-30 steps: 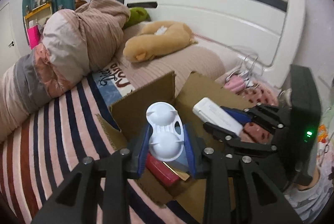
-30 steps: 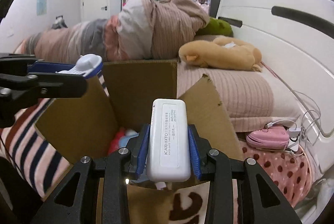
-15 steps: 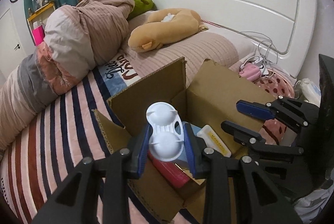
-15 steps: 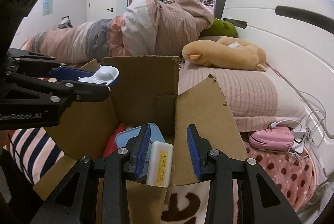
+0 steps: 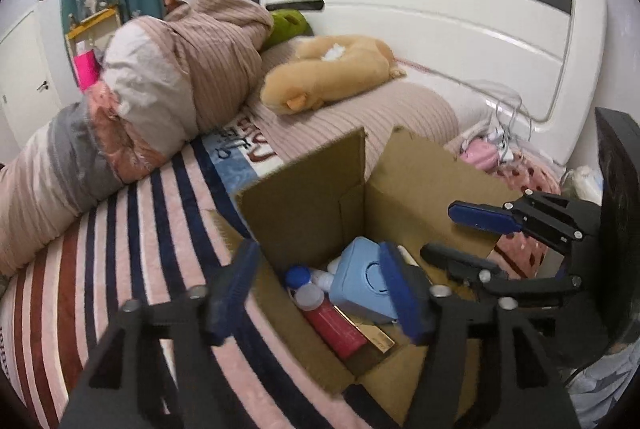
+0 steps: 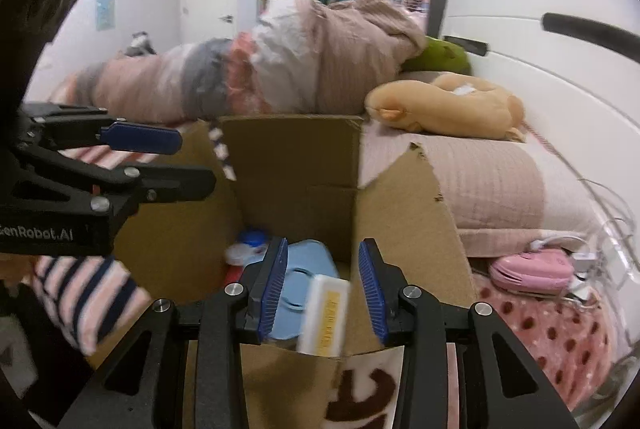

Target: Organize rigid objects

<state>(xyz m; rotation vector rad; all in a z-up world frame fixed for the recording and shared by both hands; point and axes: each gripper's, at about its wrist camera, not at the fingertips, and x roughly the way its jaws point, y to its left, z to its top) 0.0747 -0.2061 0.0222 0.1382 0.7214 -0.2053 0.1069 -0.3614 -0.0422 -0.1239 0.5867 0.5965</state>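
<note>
An open cardboard box [image 5: 304, 189] stands on the bed and also shows in the right wrist view [image 6: 292, 157]. Inside lie a light blue case [image 5: 364, 281], a red item [image 5: 336, 325], a blue-capped white piece [image 5: 298, 275] and a white rectangular device [image 6: 324, 313] with a yellow label. My left gripper [image 5: 320, 293] is open and empty above the box's near left corner. My right gripper [image 6: 322, 285] is open and empty above the box, with the white device below its fingers. The right gripper also shows in the left wrist view [image 5: 464, 233].
A striped blanket [image 5: 120, 249] covers the bed. A rolled duvet [image 5: 160, 89], a tan plush toy [image 5: 332, 77] and a white headboard [image 5: 440, 9] lie behind the box. A pink device with cables [image 6: 532, 269] lies to the right on a dotted cloth.
My right gripper opened and the white device dropped into the box. My left gripper then opened and its white two-cup piece went into the box.
</note>
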